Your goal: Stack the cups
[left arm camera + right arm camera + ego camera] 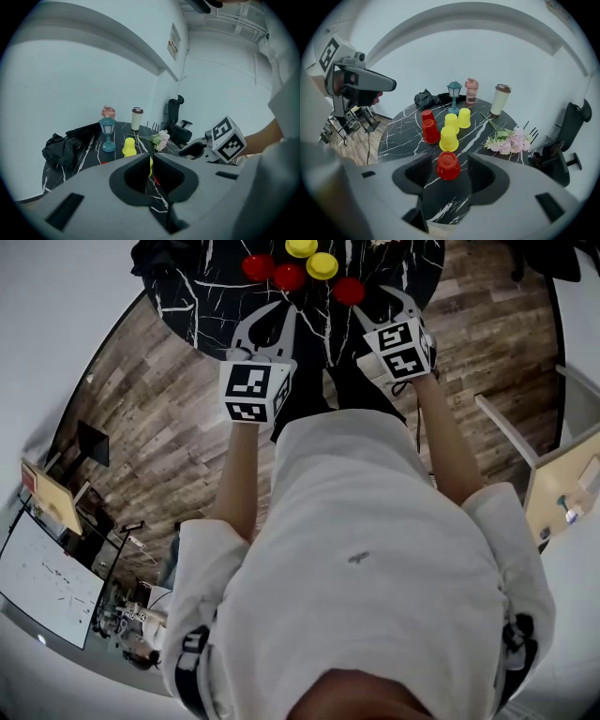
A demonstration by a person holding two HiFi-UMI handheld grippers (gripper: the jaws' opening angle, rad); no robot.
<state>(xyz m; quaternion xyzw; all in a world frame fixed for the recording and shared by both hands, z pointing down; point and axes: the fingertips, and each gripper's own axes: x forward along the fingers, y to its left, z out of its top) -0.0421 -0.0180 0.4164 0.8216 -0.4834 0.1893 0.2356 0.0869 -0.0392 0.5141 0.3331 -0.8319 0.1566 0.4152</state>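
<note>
Several red and yellow cups stand upside down on the round black marble table. The nearest red cup shows in the gap of my right gripper, which hangs open above the table's near edge and holds nothing. Beyond it are a yellow cup, two red cups and two more yellow ones. In the head view the near red cup lies just left of the right gripper. My left gripper is shut and empty, its jaws together, with a yellow cup beyond them.
At the table's far side stand a teal lantern, a pink bottle and a white tumbler. A black cloth lies at the back left and a bunch of flowers on the right. A black chair stands beside the table.
</note>
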